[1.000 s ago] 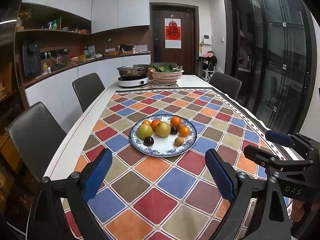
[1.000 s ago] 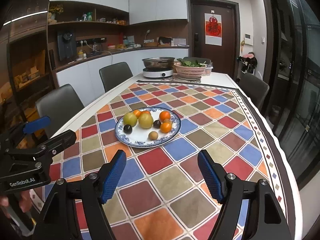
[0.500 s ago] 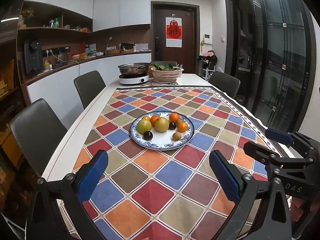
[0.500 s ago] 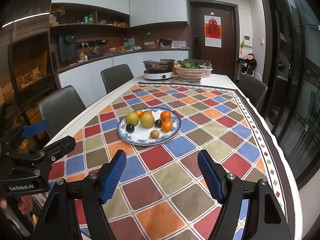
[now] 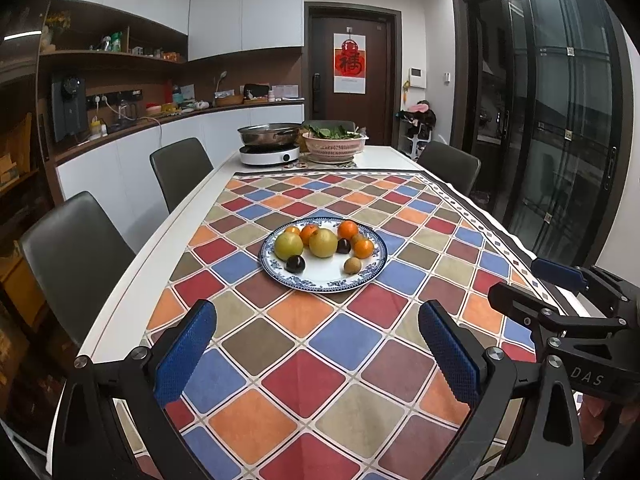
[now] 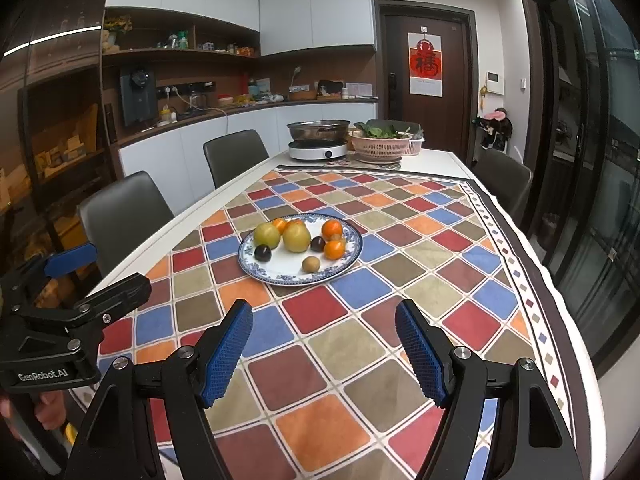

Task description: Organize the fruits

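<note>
Both tongs released, hanging back from the fruit plate.

Round blue-rimmed white porcelain plate (image 5: 378, 268) mid-tablecloth, piled with green, orange and dark fruit, all gathered; left gripper (image 5: 316, 350) and right gripper (image 6: 324, 354) spread wide, empty, short of the plate. Versus a second ago: plate farther off, both grippers drawn back.
</note>
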The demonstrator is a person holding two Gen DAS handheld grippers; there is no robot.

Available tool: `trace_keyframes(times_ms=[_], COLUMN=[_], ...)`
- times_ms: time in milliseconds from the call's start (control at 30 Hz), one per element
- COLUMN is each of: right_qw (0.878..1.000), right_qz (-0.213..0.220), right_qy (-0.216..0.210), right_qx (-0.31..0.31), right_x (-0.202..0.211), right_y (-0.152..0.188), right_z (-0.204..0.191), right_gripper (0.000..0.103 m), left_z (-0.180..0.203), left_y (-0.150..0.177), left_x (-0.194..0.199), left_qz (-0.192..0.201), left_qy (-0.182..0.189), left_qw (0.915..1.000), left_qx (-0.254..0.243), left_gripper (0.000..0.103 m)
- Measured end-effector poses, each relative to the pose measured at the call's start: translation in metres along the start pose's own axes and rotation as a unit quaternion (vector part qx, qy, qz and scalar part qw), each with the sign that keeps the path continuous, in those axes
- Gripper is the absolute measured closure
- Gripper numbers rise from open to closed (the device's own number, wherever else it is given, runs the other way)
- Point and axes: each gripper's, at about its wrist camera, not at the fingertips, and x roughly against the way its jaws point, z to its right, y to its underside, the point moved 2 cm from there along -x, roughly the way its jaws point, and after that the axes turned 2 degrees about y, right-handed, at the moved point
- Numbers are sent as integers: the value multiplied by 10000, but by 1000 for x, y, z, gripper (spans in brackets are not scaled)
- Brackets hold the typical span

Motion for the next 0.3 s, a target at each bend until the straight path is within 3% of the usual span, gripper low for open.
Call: trace_keyframes(times_ms=[300], right_qw=[10000], right_qz=[-51], right_qy=[0], right_qx=[-43], right_x=[-3], right_y=[5], right_z=[3], right_gripper=[29], left_z=[-1], left_y=[0], left_x=[-6], left_qz=[-80], left_qy=[-18], left_qw=[10000], left_qx=[13], left_gripper=[0])
